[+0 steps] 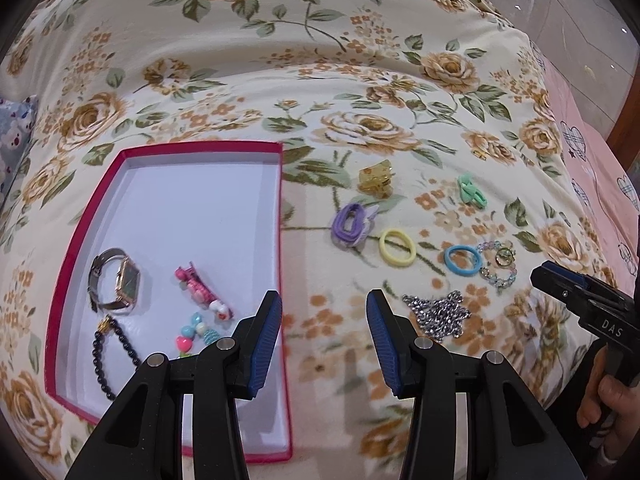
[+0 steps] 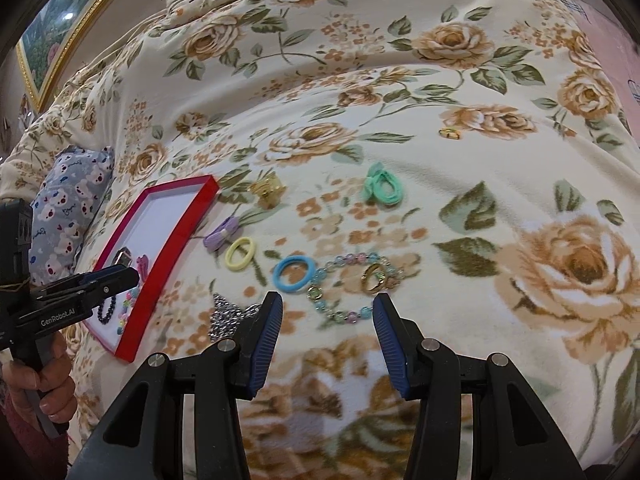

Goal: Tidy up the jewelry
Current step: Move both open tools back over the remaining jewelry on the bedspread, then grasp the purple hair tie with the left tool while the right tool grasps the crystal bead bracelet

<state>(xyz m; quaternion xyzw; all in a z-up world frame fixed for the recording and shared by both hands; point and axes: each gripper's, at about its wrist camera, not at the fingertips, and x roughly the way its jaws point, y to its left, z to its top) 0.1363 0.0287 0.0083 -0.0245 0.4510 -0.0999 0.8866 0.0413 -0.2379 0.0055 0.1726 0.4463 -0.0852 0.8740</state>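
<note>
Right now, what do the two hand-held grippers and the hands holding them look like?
Both are black plastic, with two angled fingers faced in ribbed blue pads and silver pivot pins. The left hand-held gripper reads "GenRobot.AI" in white; the right hand-held gripper reads "DAS". Each has a pistol-style handle. A dark red fuzzy sleeve shows at the left hand.

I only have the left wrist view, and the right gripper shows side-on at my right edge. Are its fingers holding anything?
Observer: No. On the right wrist view the right gripper has its fingers apart with nothing between them.
Operator: What lies straight ahead of it?
Observer: The pastel bead bracelet, its near edge just beyond the fingertips, with the gold ring lying inside its loop.
</note>
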